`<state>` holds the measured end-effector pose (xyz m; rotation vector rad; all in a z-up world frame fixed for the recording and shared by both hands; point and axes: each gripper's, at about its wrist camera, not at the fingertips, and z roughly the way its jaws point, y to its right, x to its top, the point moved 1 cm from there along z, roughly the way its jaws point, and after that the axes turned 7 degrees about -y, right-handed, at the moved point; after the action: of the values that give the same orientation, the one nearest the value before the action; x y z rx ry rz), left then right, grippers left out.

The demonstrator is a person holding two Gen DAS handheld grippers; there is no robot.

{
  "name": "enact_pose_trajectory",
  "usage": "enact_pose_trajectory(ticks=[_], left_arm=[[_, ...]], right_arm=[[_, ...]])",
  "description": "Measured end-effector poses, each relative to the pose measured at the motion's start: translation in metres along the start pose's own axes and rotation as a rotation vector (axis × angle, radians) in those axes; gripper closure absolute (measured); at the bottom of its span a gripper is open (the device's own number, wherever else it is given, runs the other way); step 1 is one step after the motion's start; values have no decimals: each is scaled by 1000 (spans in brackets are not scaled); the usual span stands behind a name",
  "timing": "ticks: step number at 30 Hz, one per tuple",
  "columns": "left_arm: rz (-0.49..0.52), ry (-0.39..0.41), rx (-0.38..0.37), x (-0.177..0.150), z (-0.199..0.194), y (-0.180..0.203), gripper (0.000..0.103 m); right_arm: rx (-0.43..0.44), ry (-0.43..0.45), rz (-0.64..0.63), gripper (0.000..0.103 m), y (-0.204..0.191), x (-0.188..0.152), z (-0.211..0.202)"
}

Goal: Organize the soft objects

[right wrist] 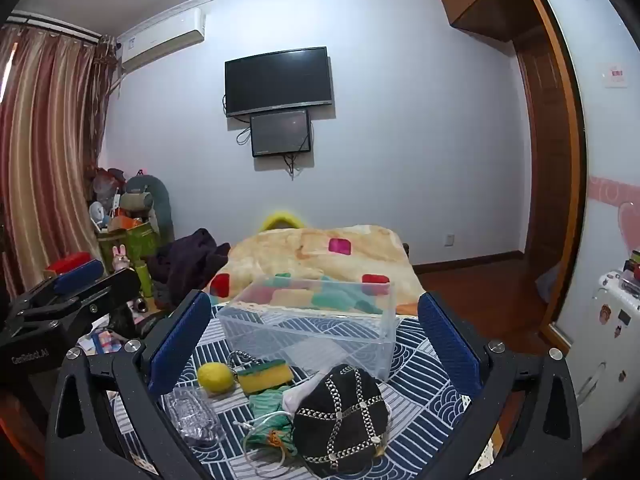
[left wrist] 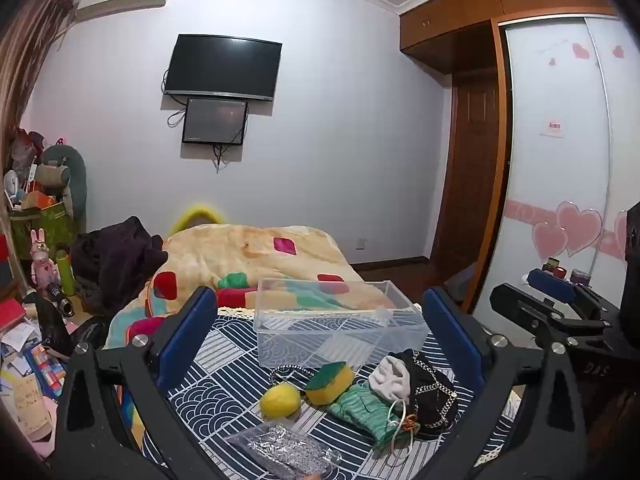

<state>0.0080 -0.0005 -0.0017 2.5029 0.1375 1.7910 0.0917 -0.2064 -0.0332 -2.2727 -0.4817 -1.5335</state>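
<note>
Soft objects awaiting sorting. The sponge [left wrist: 329, 383], yellow with a green scrubbing face, lay on the patterned tabletop [left wrist: 224, 360] at about 6 o'clock from the clear plastic box [left wrist: 340, 320], close to its near wall. A yellow ball [left wrist: 280, 399] sat just beside the sponge at its 8 o'clock. A green knitted cloth [left wrist: 362, 408] lay at the sponge's 4 o'clock with a white cord looped over it. A black studded cap [right wrist: 342, 420] with a white cloth [left wrist: 390, 376] tucked against it lay at the sponge's 3 to 4 o'clock. A crinkled clear bag [right wrist: 192, 416] lay at its 7 o'clock.

The box stood empty and open-topped, so it was judged to be the collecting container; the soft things were grouped just before it, within short reach.

The left gripper [left wrist: 318, 336] hung above the group with its blue pads spread wide and nothing between them. The right gripper [right wrist: 314, 344] was likewise fully spread and empty, framing box and cap. Beyond the tabletop, at 12 o'clock, lay a bed under a patchwork blanket [right wrist: 320, 256].
</note>
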Motion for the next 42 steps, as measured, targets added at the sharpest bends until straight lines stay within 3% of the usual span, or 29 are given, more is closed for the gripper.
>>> enact_pose_trajectory(ticks=[15, 42], left_arm=[[55, 12, -4, 2, -4, 10, 0], [46, 16, -12, -1, -5, 10, 0]], right_arm=[[5, -2, 6, 0, -3, 1, -3], [9, 4, 14, 0, 2, 2, -2]])
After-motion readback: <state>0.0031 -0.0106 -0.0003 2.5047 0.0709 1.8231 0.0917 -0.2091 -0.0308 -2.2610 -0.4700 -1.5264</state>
